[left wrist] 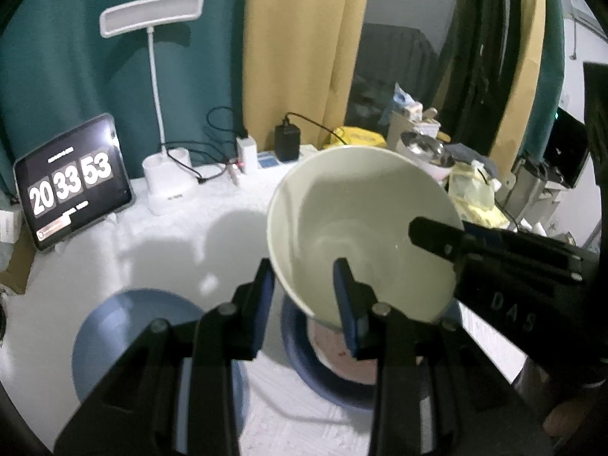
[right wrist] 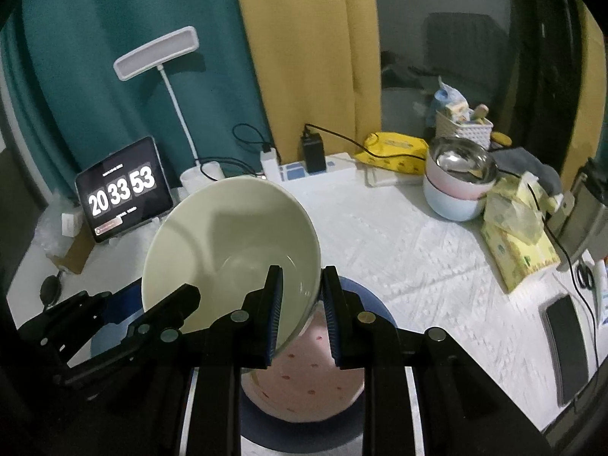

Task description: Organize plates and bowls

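Observation:
A pale green bowl (left wrist: 361,228) (right wrist: 231,243) is held tilted in the air by both grippers, each pinching its rim from an opposite side. My left gripper (left wrist: 304,296) is shut on its near-left rim; it shows in the right wrist view at the left. My right gripper (right wrist: 302,311) is shut on the right rim; one of its fingers (left wrist: 437,239) reaches into the bowl in the left wrist view. Under the bowl a pink dotted bowl (right wrist: 304,387) sits on a blue plate (right wrist: 364,296). Another blue plate (left wrist: 125,330) lies to the left.
Stacked pink and blue bowls with a steel bowl on top (right wrist: 456,178) stand at back right. A tablet clock (right wrist: 121,193), a desk lamp (left wrist: 167,174), chargers and cables line the back edge. Yellow packets (right wrist: 513,239) and a phone (right wrist: 570,345) lie at right.

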The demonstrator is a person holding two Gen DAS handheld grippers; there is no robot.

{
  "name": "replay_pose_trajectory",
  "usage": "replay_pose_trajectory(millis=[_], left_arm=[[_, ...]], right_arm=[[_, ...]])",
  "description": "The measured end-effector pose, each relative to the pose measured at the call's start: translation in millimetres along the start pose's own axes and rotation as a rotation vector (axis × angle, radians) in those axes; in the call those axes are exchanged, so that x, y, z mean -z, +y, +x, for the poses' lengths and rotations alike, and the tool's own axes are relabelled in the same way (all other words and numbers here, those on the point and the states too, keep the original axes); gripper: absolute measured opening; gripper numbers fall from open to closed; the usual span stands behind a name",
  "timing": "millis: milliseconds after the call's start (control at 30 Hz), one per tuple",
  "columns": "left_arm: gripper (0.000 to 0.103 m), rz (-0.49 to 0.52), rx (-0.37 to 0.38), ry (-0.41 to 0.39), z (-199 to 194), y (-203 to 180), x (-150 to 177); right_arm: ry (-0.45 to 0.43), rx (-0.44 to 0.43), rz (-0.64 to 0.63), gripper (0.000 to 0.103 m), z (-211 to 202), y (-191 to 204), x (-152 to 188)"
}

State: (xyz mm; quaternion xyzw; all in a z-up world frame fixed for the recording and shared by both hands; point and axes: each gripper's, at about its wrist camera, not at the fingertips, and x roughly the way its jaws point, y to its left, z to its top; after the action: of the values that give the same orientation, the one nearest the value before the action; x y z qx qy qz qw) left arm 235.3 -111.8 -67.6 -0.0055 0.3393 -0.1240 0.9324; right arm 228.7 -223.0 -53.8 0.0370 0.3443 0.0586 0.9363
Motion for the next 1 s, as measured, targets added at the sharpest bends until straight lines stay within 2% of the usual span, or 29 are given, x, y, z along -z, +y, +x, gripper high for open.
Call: replay_pose_trajectory(millis=[533,1000], left_arm=[[0.032,0.036,0.004,0.096,31,-25,26],[0.032,0.062,-0.011,0.125,34,-27,38]], right_arm=[[0.063,0.030,0.044,0.023,16,-34,26],[0.101,0.008,0.058,0.023,26,-39,39]])
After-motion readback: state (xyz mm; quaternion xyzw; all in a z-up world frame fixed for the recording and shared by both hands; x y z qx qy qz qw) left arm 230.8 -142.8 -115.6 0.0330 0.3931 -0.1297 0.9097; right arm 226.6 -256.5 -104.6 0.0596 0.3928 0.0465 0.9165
